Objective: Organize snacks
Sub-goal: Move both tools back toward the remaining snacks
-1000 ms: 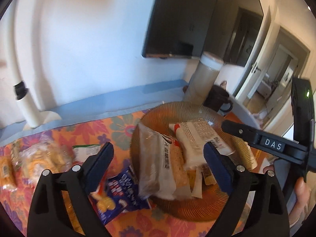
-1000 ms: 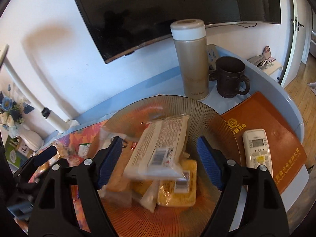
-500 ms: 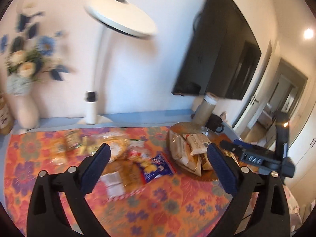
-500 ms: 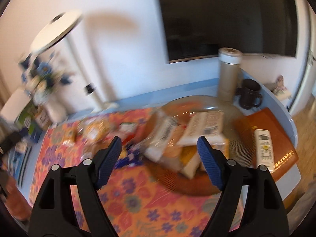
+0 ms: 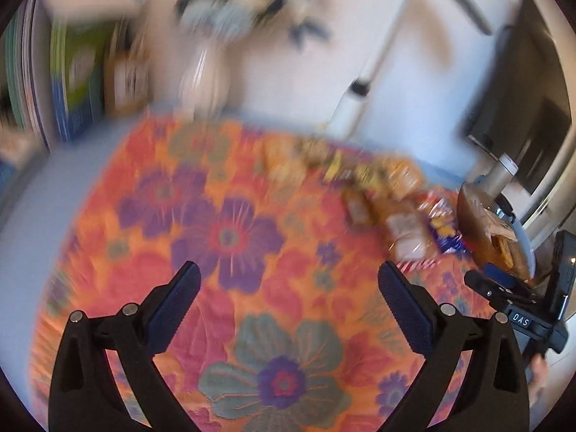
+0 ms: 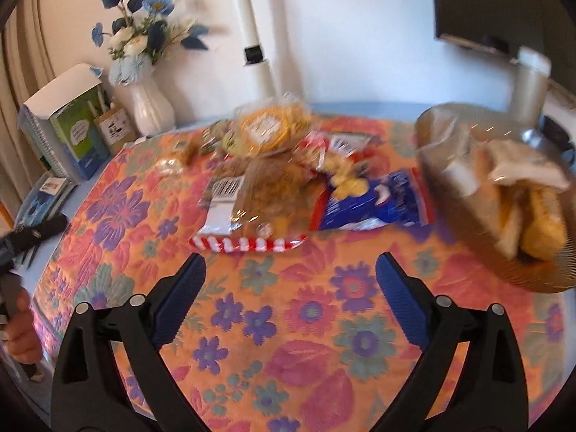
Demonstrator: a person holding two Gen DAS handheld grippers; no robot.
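A table is covered by an orange floral tablecloth [image 6: 309, 324] with purple, pink and teal flowers. In the right wrist view, loose snack packets lie in a cluster across the far middle of the cloth, and an amber ribbed glass bowl [image 6: 532, 273] sits at the right edge, already piled with wrapped bread and cake snacks [image 6: 514, 194] lying tilted against one another.

Nearest the bowl lies a blue snack packet [image 6: 378, 205], flat, its long axis running left to right, one short end close to the bowl's wall. Just to its left, a red-and-white striped packet [image 6: 252, 216] lies flat with its long axis running toward the wall; its striped end faces the camera, and a barcode label shows at its far left corner. Behind these sits a round clear bag of yellow biscuits [image 6: 270, 126], too blurred for its direction to be read.

At the back left stand a white vase of blue flowers [image 6: 147, 104] and some boxes [image 6: 68, 133]. A white lamp post [image 6: 255, 54] rises behind the snacks.

The right gripper [image 6: 289, 277] hovers above bare cloth, fingers spread wide with nothing between them. The left gripper [image 5: 288, 289], in its own heavily blurred view, is likewise spread and empty over the cloth, well apart from the snacks.
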